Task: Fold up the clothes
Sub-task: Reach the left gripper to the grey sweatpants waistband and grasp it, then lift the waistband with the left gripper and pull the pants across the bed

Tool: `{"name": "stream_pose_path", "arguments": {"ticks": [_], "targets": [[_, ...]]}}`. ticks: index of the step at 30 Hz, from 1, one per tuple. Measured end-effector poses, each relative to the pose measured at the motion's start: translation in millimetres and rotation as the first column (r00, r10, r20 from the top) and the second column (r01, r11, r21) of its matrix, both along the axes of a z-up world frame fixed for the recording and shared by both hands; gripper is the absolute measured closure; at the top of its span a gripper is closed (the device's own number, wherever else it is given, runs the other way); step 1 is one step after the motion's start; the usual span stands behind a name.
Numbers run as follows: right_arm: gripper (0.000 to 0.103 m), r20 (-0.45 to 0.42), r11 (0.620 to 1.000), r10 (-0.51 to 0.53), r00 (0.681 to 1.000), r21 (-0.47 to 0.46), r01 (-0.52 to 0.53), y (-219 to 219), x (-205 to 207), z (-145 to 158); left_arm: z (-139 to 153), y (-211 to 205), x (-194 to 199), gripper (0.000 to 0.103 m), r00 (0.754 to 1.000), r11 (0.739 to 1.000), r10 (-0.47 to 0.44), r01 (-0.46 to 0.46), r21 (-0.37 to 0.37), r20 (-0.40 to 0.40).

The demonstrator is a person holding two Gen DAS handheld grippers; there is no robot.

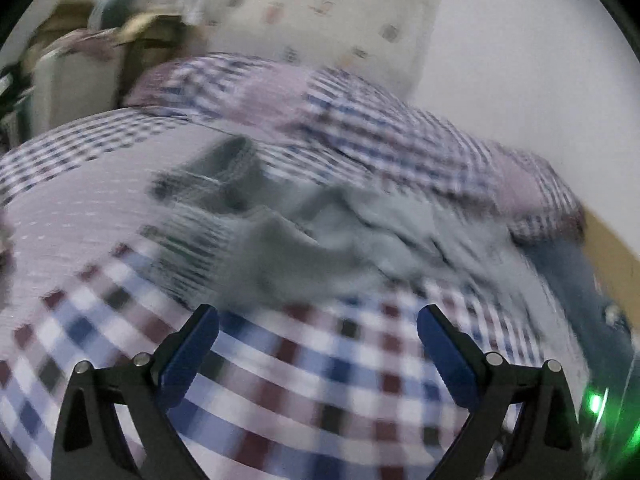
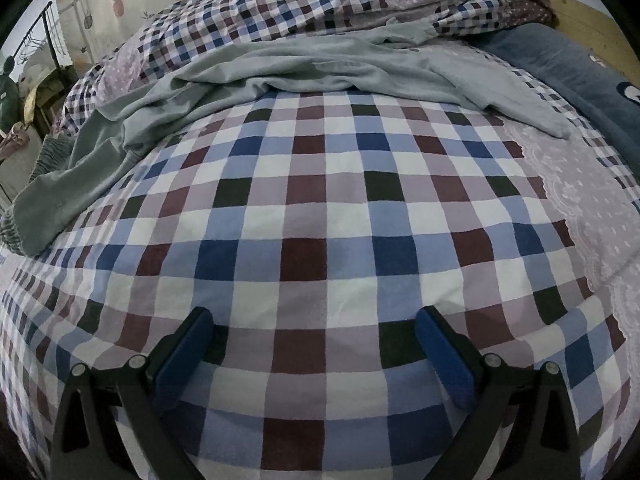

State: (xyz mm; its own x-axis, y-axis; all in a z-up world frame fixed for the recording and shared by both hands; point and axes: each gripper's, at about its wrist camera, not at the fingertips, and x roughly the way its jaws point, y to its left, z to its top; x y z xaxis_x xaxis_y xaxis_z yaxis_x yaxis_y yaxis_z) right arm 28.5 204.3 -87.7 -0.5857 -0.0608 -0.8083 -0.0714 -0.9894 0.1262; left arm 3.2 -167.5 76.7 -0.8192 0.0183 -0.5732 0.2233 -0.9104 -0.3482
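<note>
On checked bedspread (image 2: 320, 208), crumpled pale grey-green garment (image 2: 304, 68), unfolded, both hand-held grippers (image 1: 318, 320) (image 2: 314, 320) wide, empty

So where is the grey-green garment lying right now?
In the right wrist view the grey-green garment lies crumpled across the far half of the checked bedcover, running from the left edge toward the blue pillow at right, well beyond both open grippers.

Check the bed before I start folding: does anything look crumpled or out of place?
Yes: the grey garment lies bunched and wrinkled across the checked bedspread, one sleeve trailing right, not spread flat. Both grippers are open and empty.
</note>
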Motion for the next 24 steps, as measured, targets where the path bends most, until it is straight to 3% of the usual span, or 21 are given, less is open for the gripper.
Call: {"name": "stream_pose_path", "arguments": {"ticks": [4,7,9,14,19,24], "targets": [[0.0,-0.007,1.0,0.001,1.0,0.008,-0.001,-5.7,-2.3,-1.9,-25.1,-63.2,-1.6,0.003,0.994,0.979,0.105,-0.105,0.175,0.014],[0.0,-0.011,1.0,0.004,1.0,0.017,-0.004,-13.1,-1.5,-1.7,-41.1,-93.6,-2.0,0.009,0.994,0.941,0.112,-0.11,0.32,0.014],[0.0,-0.012,1.0,0.005,1.0,0.022,-0.005,-15.9,-1.4,-1.4,-50.0,-104.5,-4.8,0.01,0.996,0.925,0.087,-0.081,0.371,0.002],[0.0,-0.013,1.0,0.005,1.0,0.017,-0.005,-16.1,-5.0,-1.1,-60.3,-105.4,-18.6,0.013,1.0,0.934,0.012,-0.003,0.356,-0.022],[0.0,-0.016,1.0,0.005,1.0,0.009,-0.005,-15.8,-5.1,-0.7,-64.7,-96.8,-27.1,0.03,0.999,0.951,-0.051,0.051,0.305,-0.009],[0.0,-0.019,1.0,0.001,1.0,0.0,-0.001,-16.9,-3.9,0.2,-62.1,-91.0,-26.1,0.03,0.998,0.974,-0.065,0.065,0.215,-0.008]]}}
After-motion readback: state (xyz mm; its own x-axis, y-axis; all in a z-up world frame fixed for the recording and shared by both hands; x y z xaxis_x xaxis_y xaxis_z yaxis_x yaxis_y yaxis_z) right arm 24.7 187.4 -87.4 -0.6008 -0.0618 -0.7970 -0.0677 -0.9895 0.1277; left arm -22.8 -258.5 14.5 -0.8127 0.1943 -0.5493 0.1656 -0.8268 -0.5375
